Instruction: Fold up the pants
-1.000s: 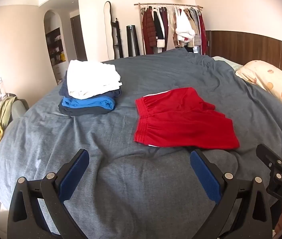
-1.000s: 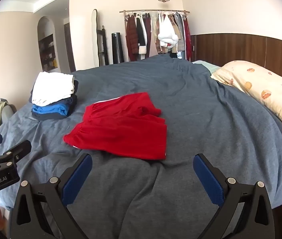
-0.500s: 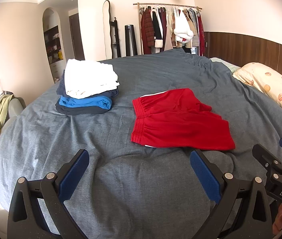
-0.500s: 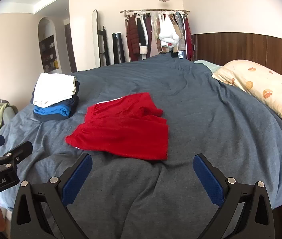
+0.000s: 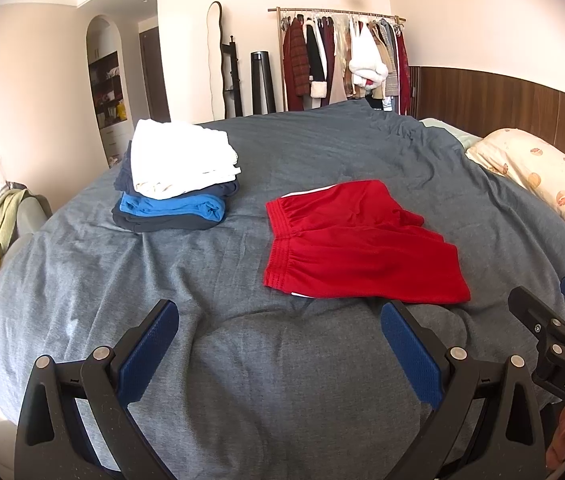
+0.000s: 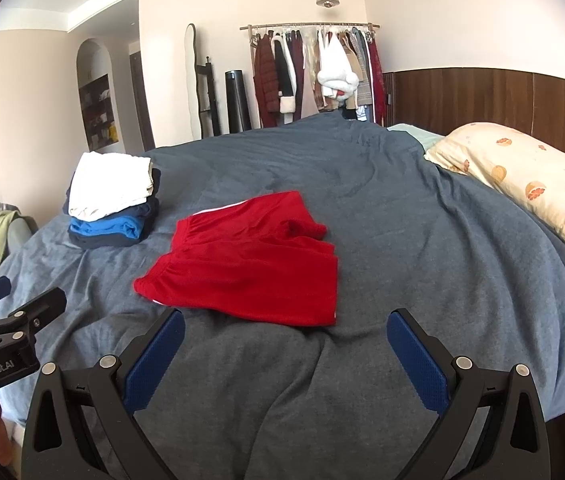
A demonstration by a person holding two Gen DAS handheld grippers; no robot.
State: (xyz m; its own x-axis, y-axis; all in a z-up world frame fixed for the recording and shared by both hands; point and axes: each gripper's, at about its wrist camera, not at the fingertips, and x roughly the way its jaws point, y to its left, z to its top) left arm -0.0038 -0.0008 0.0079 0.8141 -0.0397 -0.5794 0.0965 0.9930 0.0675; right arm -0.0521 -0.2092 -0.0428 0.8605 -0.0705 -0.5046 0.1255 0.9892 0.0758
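Red shorts (image 5: 358,248) lie on the grey bed cover (image 5: 242,360), folded in half with the waistband to the left; they also show in the right wrist view (image 6: 250,268). My left gripper (image 5: 278,320) is open and empty, held above the cover just short of the shorts' near edge. My right gripper (image 6: 286,328) is open and empty, also near that edge. Each gripper shows at the side of the other's view: the right gripper (image 5: 562,344) and the left gripper (image 6: 6,328).
A stack of folded clothes (image 5: 174,184), white on top, blue and dark below, sits left of the shorts. A patterned pillow (image 6: 522,176) lies at the right by the wooden headboard. A clothes rack (image 5: 342,60) stands beyond the bed.
Both grippers have drifted slightly; the shorts and the stack sit a little lower and more leftward in view. The shorts have not been touched.
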